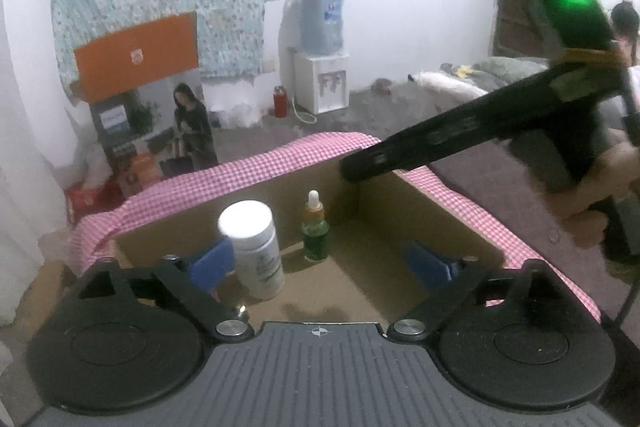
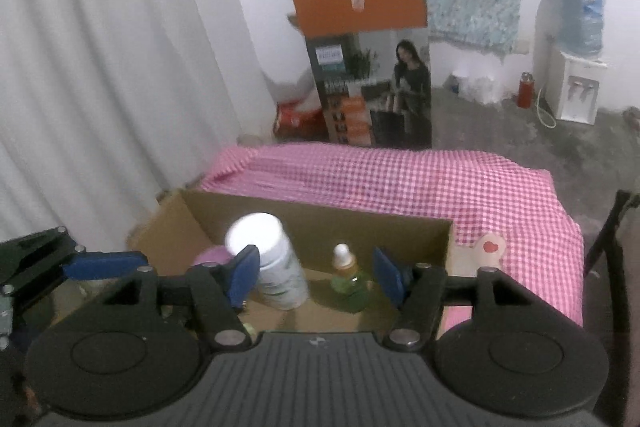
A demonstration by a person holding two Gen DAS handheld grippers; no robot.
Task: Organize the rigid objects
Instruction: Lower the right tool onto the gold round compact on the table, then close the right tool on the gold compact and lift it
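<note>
An open cardboard box [image 1: 432, 215] [image 2: 320, 223] sits on a pink checked cloth. Inside stand a white bottle with a white cap [image 1: 256, 247] [image 2: 276, 263] and a small green dropper bottle [image 1: 315, 229] [image 2: 349, 279]. A purple round thing [image 2: 214, 255] lies in the box's left part, half hidden. My left gripper [image 1: 320, 265] is open above the box, its left pad beside the white bottle. My right gripper [image 2: 314, 277] is open, with both bottles between its pads. The right gripper's body [image 1: 480, 131] reaches over the box's far right corner in the left wrist view.
The pink checked cloth [image 2: 420, 179] covers the surface around the box. Behind stand a tall printed carton with an orange flap [image 2: 368, 67], a water dispenser [image 2: 572, 67], a red flask [image 2: 525, 89] and white curtains [image 2: 100, 67]. The left gripper's pad [image 2: 104, 265] shows at left.
</note>
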